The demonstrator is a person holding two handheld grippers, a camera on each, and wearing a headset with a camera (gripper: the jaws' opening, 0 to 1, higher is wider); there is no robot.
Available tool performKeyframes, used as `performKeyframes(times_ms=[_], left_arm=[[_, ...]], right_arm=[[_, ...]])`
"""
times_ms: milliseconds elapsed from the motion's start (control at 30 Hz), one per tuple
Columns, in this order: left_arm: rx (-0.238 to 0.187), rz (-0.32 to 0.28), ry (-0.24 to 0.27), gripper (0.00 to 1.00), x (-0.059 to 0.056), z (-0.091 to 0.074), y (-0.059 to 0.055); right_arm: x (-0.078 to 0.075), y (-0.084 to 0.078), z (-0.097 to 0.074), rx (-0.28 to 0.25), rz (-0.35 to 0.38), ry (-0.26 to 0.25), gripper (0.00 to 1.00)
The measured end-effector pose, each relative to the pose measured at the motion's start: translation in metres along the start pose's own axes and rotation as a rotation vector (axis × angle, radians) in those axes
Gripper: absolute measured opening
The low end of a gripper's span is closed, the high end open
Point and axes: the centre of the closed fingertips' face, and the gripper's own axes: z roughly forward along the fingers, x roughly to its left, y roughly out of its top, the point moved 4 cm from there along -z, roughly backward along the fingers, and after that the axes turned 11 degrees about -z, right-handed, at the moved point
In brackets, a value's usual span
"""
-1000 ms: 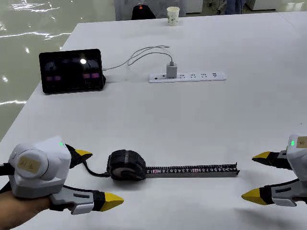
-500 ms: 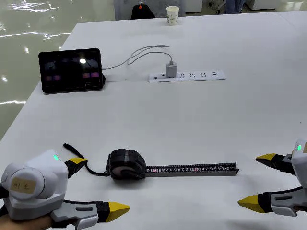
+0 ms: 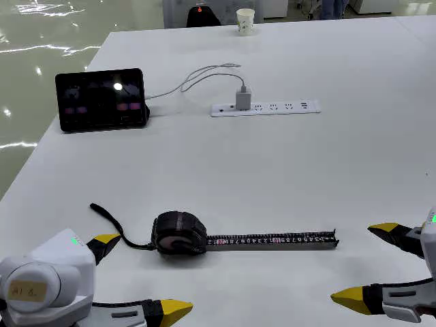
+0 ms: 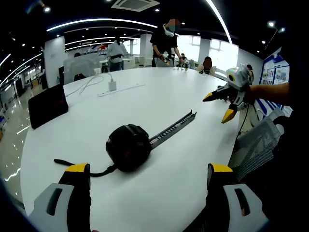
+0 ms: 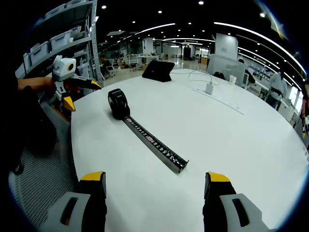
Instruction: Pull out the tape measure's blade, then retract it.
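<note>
We note the tape measure (image 3: 179, 234) lying on the white table (image 3: 286, 163). Its blade (image 3: 272, 240) is drawn out flat toward our right, and its wrist strap (image 3: 107, 218) trails left. The left gripper (image 3: 143, 274) is near the case, apart from it, jaws spread wide and grasping nothing. The right gripper (image 3: 366, 261) hangs beyond the blade's tip, jaws likewise released. We cannot tell whether the blade lock is set.
</note>
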Motion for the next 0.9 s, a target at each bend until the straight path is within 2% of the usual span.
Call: performKeyframes(times_ms=[400, 733, 900], left_arm=[[-0.035, -0.036, 0.016, 0.99, -0.020, -0.002, 0.000], [-0.048, -0.049, 0.037, 0.99, -0.031, -0.002, 0.000], [-0.059, -0.058, 0.056, 0.99, -0.034, -0.004, 0.001]], right_arm=[[0.014, 0.010, -0.006, -0.027, 0.053, -0.036, 0.91], [0.029, 0.014, -0.004, -0.042, 0.100, -0.069, 0.99], [0.034, 0.017, -0.004, -0.047, 0.124, -0.080, 0.99]])
